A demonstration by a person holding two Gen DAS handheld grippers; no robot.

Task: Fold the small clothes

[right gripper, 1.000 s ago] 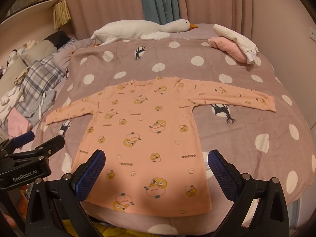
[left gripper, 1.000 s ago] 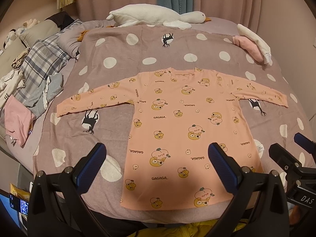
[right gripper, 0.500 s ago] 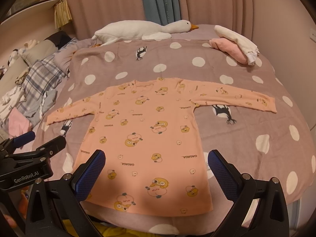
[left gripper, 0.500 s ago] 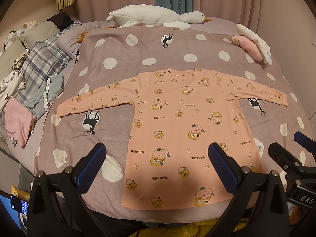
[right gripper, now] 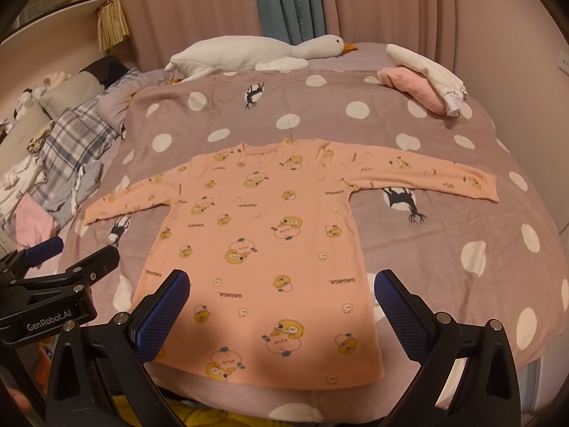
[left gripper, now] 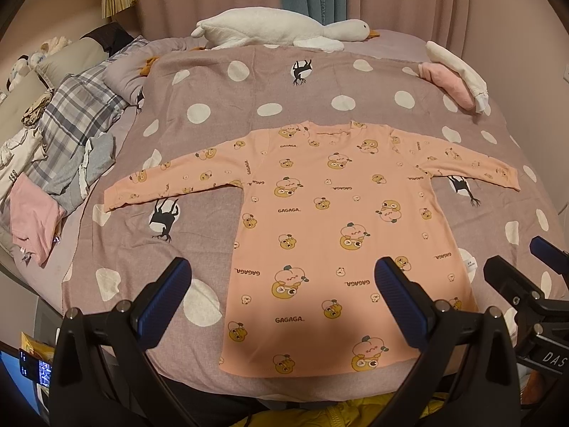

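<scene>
A soft peach long-sleeved shirt (left gripper: 330,227) printed with cartoon ducks lies flat on the mauve polka-dot blanket (left gripper: 227,106), both sleeves stretched out sideways. The left gripper (left gripper: 282,293) and right gripper (right gripper: 281,297) hover above its hem, ribbed blue pads spread wide, pinching nothing.

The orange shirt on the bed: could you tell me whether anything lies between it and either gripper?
Nothing visible does. The orange shirt lies flat and uncovered on the dotted blanket; the left gripper and right gripper hang open above its hem.
</scene>
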